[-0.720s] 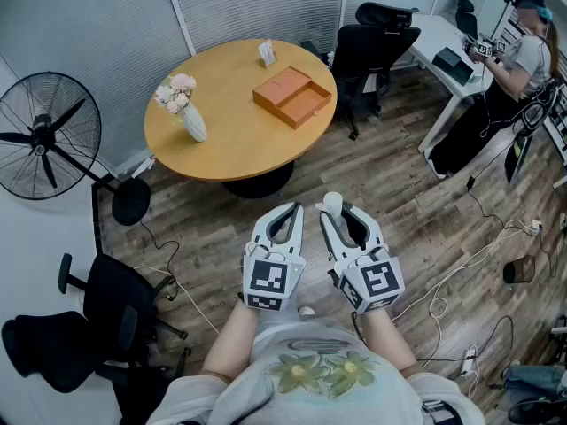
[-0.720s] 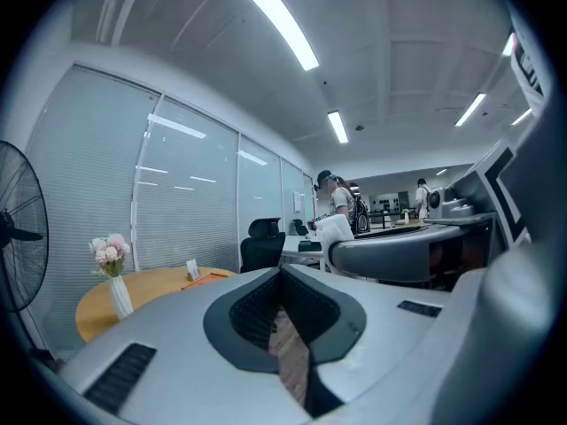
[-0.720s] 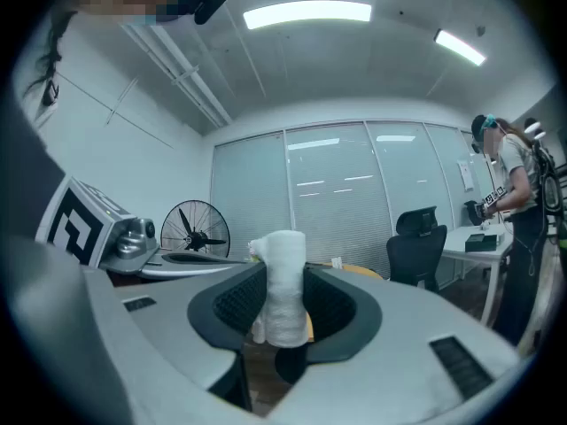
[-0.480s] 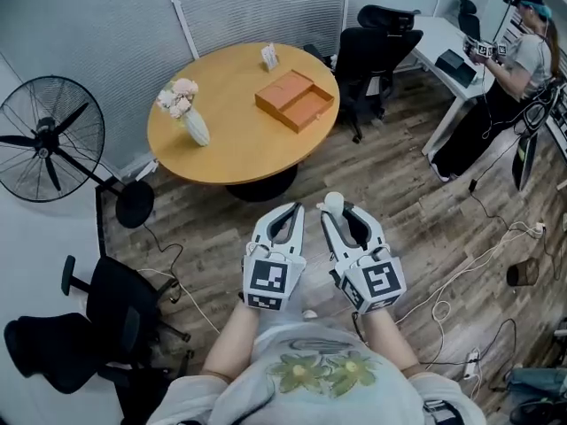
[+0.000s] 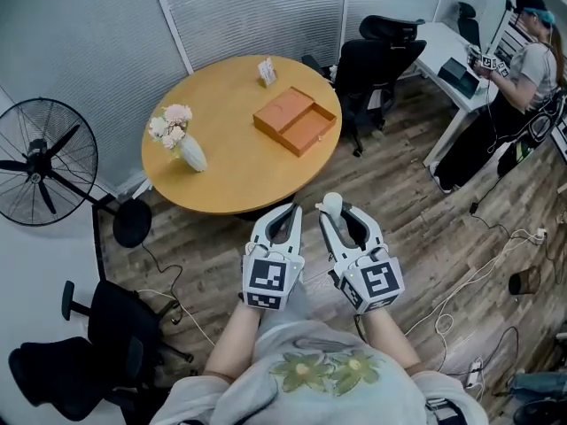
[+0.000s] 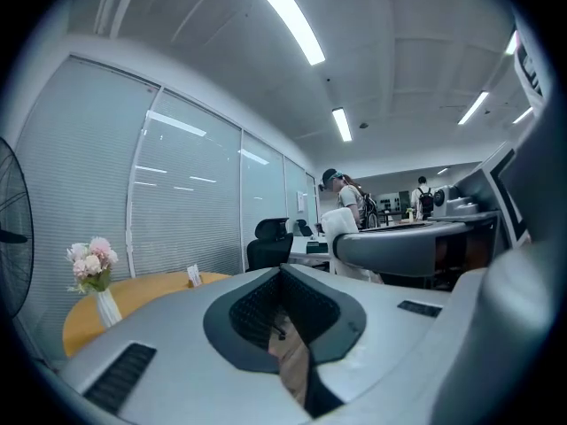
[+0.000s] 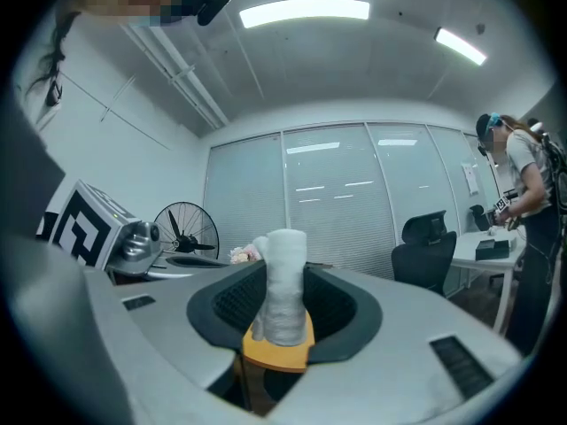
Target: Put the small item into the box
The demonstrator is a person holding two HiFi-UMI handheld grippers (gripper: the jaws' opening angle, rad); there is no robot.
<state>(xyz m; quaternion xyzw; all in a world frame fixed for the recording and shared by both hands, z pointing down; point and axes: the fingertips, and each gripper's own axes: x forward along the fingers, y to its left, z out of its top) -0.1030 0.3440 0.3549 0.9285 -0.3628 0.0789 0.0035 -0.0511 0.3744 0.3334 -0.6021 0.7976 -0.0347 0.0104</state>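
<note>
Short of the desk, the right gripper pinches a small white item in its fingers; the left gripper keeps fingers closed, empty.

I am holding the item, a small white cylinder with a rough surface, upright between the jaws of my right gripper, its top sticking out above them. The box, flat and orange, is lying far ahead on the table, toward its right side, well apart from the item.
</note>
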